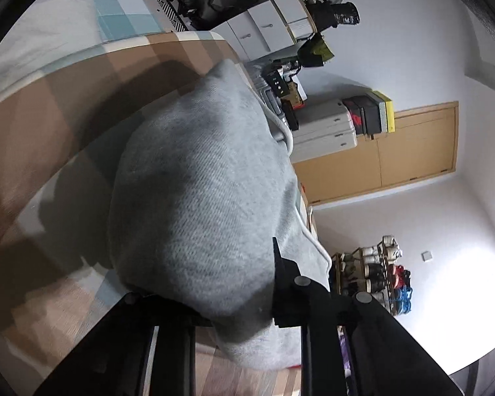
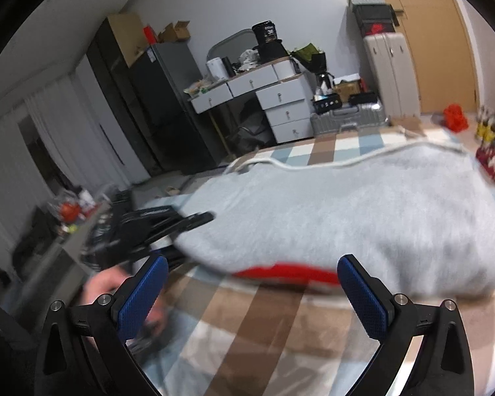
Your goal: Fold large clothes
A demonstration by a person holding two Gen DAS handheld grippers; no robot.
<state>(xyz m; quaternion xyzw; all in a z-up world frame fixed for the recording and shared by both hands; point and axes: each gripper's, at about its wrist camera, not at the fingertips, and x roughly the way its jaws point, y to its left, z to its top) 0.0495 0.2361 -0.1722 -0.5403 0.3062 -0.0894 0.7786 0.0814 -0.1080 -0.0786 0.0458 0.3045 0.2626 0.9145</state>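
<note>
white plaster walls. light wooden door beside a pale hard-shell suitcase topped with boxes. white desk with knobbed drawers, cluttered. tall dark cabinet to its left. brown, blue and white checked bed cover. shoe rack against wall.

- The bed wears a checked cover of brown, white and pale blue.
- A grey hoodie lies bunched directly on it, red showing underneath.
</note>
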